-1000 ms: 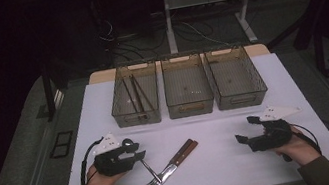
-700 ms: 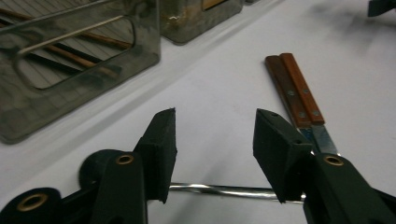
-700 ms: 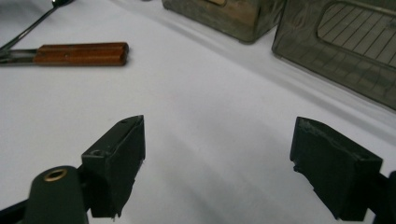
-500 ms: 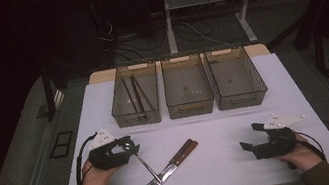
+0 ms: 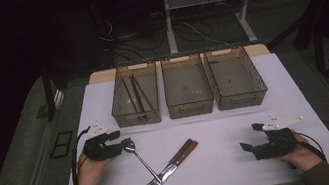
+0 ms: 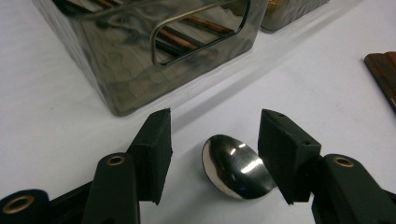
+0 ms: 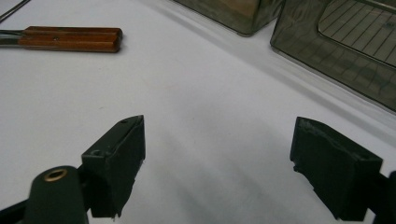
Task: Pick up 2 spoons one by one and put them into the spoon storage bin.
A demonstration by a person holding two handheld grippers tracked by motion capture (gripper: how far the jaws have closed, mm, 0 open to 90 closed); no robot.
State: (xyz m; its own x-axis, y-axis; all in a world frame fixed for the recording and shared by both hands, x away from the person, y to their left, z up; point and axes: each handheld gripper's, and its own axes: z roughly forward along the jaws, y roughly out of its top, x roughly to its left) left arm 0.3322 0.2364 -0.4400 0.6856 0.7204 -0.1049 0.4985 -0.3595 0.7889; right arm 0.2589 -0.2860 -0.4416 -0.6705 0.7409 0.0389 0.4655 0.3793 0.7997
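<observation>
The left gripper sits low at the left side of the white table, and the spoon lies flat on the table with its bowl right at the gripper's tips. In the left gripper view the shiny bowl rests on the table between the two black jaws, nearer the jaw at the right of that view and seemingly just against or under its pad, while a clear gap separates it from the other jaw. The jaws have just been opening and now stand about halfway apart, not pressing on the spoon. From the high view the spoon's thin handle runs away from the gripper toward the near edge of the table, ending beside a fork and a wooden-handled utensil that lie together in the middle. The right gripper rests near the right side of the table, well apart from the cutlery, its jaws wide and with nothing between them. Three clear bins stand in a row farther back; the left bin, just beyond the left gripper, holds a few long utensils.
</observation>
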